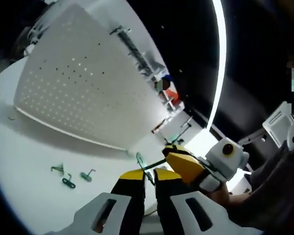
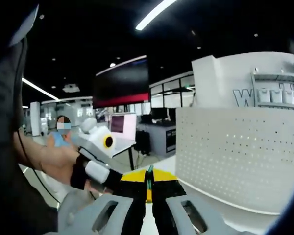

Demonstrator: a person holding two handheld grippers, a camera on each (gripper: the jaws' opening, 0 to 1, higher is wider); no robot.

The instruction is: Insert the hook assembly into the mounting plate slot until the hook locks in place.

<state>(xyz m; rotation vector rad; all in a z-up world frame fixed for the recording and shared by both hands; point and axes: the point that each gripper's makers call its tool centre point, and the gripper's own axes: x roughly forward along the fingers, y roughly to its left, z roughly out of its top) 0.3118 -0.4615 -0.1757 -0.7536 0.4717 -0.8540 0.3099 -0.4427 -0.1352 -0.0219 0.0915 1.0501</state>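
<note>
- Left gripper view: left tongs (image 1: 149, 177) and right tongs (image 1: 172, 157) both clamp a green hook (image 1: 148, 165) above the counter (image 1: 29, 186).
- Perforated panel (image 1: 83, 78) stands far left, well apart (insertion not begun).
- Spare hooks (image 1: 68, 176) lie near left.

green hook (image 2: 149, 172) mostly hidden between tongs, pegboard (image 2: 235, 156) cut off by edge
</note>
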